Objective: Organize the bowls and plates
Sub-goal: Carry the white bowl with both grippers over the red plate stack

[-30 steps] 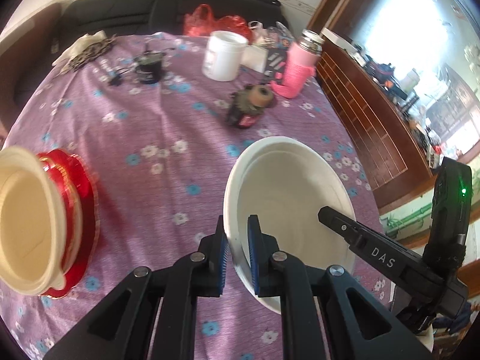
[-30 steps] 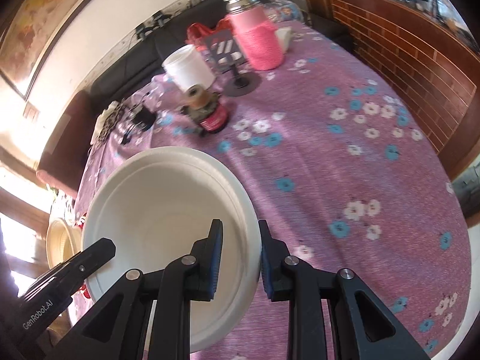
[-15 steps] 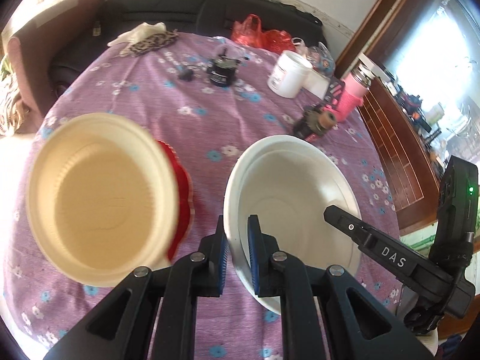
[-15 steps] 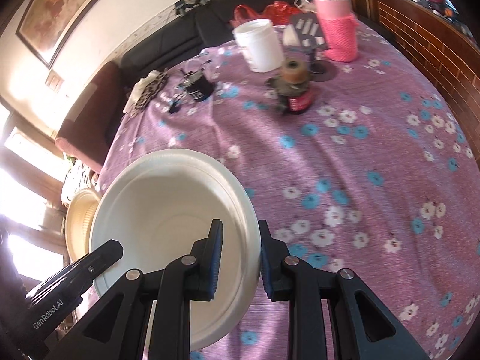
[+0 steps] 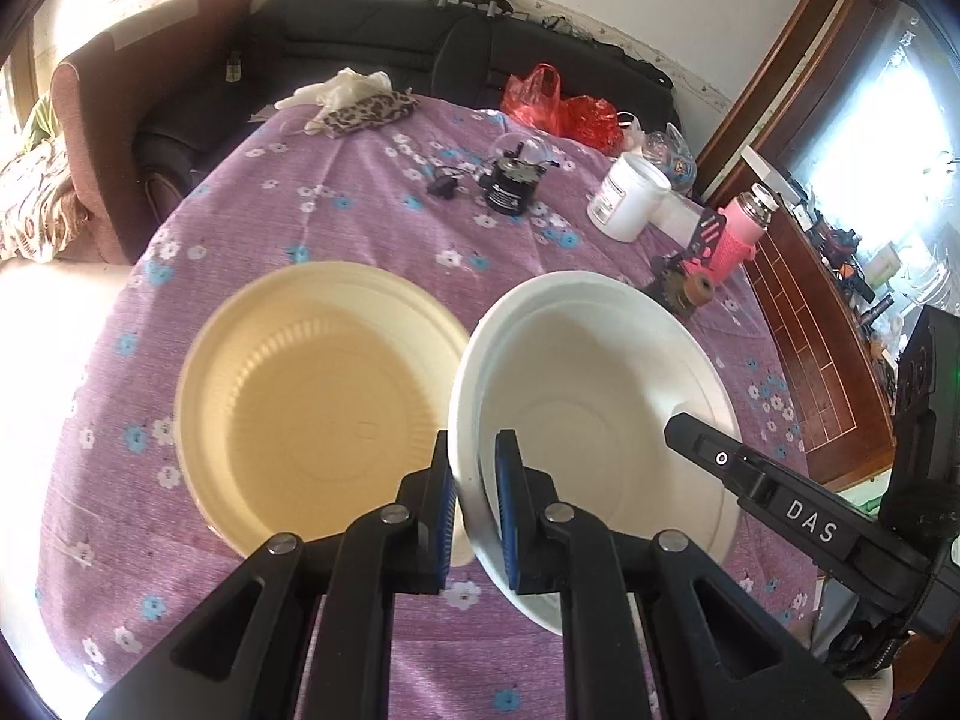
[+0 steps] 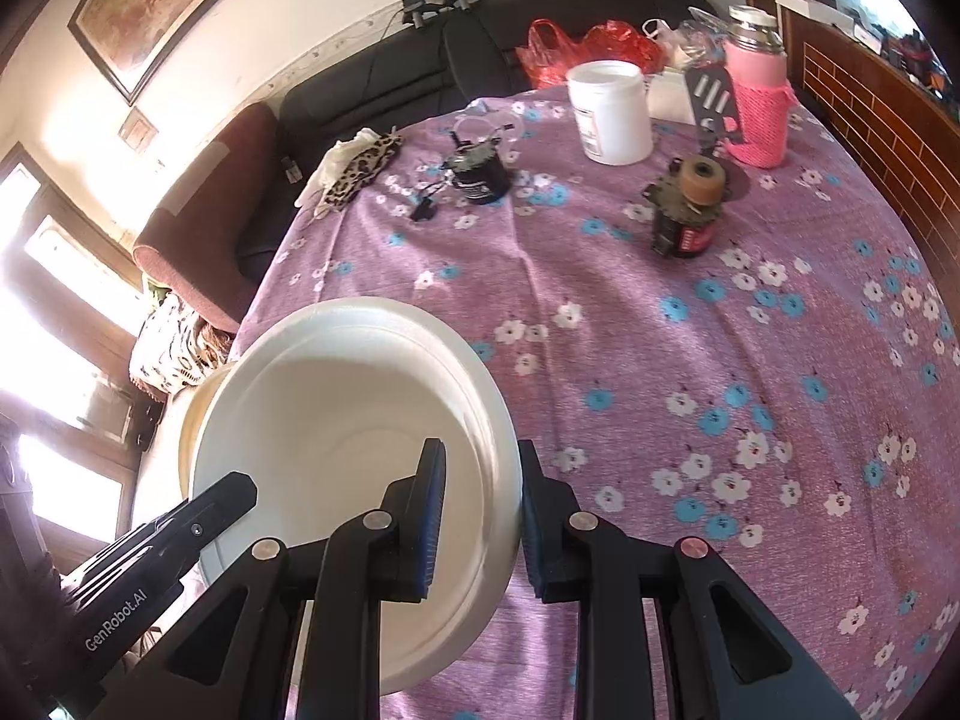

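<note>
A white bowl (image 5: 600,396) hangs tilted above the purple flowered tablecloth (image 5: 360,228), held from both sides. My left gripper (image 5: 474,480) is shut on its left rim. My right gripper (image 6: 477,480) is shut on its right rim, where the white bowl (image 6: 336,420) fills the lower left of the right wrist view. One of the right gripper's fingers (image 5: 720,459) shows over the bowl's far rim. A cream ribbed bowl (image 5: 318,402) sits on the table just left of the white one. Only a sliver of the cream bowl (image 6: 192,414) shows behind the white bowl.
At the table's far side stand a white jar (image 5: 630,198), a pink-sleeved bottle (image 5: 738,234), a black gadget (image 5: 510,186), a tape roll on a small motor (image 5: 690,294), a red bag (image 5: 564,108) and a leopard cloth (image 5: 366,114). A dark sofa (image 5: 360,36) lies beyond.
Both grippers have carried the white bowl leftward over the table. The cream bowl has come from the left edge to right beside it; the red plate under it no longer shows.
</note>
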`<state>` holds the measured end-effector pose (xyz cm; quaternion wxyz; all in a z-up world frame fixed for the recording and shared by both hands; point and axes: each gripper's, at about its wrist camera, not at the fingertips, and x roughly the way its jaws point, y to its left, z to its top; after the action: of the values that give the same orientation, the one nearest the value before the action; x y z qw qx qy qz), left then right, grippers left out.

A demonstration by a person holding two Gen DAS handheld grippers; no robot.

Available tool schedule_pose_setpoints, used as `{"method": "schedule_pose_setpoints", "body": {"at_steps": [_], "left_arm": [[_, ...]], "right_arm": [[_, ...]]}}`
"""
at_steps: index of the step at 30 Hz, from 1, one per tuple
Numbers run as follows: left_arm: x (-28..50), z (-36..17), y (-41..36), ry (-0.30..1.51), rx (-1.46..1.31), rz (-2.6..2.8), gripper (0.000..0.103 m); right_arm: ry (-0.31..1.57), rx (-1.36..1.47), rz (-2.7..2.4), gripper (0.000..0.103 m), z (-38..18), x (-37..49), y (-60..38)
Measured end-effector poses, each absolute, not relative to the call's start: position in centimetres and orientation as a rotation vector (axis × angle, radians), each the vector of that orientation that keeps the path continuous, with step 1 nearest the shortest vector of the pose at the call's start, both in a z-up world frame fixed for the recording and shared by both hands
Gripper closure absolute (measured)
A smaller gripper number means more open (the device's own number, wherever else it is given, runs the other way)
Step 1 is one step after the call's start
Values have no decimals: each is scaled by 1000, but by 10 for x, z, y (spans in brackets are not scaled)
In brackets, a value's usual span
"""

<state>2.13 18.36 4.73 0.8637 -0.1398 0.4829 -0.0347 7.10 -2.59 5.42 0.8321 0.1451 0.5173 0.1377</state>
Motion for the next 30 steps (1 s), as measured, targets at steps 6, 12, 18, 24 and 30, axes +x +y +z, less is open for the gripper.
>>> {"method": "schedule_pose_setpoints", "body": {"at_steps": [6,12,18,24,30], "left_arm": [[16,53,202,996,-278,-48,91],[13,54,226,995,-295,-23,91],[11,52,246,998,-309,-3,91],[11,49,263,1002,-329,18,91],[13,51,274,992,-338,30,91]], "right_arm": [[1089,294,311,78,60,72,-4],[1090,269,333,78,63,73,20],[1097,247,349,78,62,77,42],[1097,221,369,78,62,81,62],[1085,196,382,78,69,85,77]]}}
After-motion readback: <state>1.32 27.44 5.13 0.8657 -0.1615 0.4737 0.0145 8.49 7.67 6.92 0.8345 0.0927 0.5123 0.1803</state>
